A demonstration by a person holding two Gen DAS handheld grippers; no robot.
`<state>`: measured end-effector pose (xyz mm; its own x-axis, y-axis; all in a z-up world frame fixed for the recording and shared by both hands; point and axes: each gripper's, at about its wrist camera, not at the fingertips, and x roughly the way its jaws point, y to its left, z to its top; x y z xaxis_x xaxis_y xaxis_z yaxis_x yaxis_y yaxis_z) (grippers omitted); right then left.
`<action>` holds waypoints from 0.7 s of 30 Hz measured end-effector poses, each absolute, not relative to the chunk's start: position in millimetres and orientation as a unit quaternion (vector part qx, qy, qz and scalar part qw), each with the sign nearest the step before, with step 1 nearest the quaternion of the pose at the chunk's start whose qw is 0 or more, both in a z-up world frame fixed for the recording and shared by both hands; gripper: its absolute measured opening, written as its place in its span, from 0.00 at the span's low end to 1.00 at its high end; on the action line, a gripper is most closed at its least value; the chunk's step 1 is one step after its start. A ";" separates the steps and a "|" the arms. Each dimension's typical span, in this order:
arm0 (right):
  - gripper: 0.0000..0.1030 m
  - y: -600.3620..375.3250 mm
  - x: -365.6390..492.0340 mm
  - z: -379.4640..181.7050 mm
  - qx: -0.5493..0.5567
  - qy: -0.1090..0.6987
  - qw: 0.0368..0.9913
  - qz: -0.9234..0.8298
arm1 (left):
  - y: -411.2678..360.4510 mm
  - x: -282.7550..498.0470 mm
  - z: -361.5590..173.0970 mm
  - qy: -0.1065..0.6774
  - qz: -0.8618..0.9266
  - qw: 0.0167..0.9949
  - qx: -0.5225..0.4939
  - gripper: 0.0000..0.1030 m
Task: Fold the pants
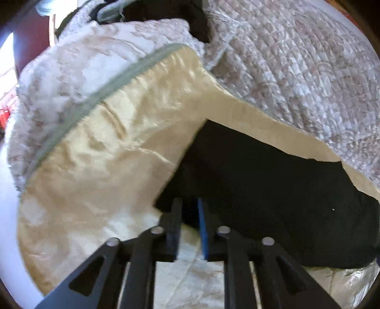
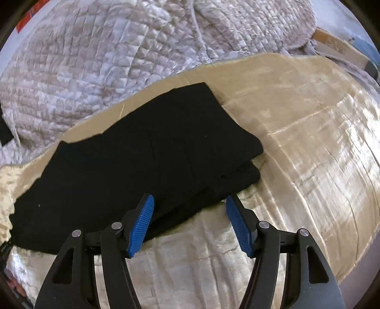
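Your left claw pinches the black pants; your right claw gapes wide above the cream blanket.

Bed under cream satin cover; black pants folded flat on cover; quilted floral bedspread bunched along far edge.

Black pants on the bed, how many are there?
1. The folded black pants lie on the shiny cream blanket, by the open right hand-held gripper. More dark cloth peeks from the quilt; that may be other clothing.
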<state>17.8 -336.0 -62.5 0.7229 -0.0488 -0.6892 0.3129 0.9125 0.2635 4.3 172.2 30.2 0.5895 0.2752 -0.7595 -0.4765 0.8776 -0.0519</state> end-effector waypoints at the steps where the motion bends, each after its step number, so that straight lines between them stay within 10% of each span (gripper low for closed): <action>1: 0.62 -336.9 13.6 -57.8 0.182 0.344 0.915 -0.103 | 172.6 0.7 35.5 0.393 0.226 0.883 -0.120 0.21; 21: 0.53 -304.2 36.4 -65.8 0.154 0.367 0.917 -0.034 | 171.1 76.0 20.6 0.421 0.109 0.887 -0.158 0.34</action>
<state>36.4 -304.2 -65.8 0.7279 0.0508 -0.6838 0.1758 0.9501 0.2578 76.0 171.1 20.6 0.6224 0.0616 -0.7803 -0.3267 0.9263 -0.1875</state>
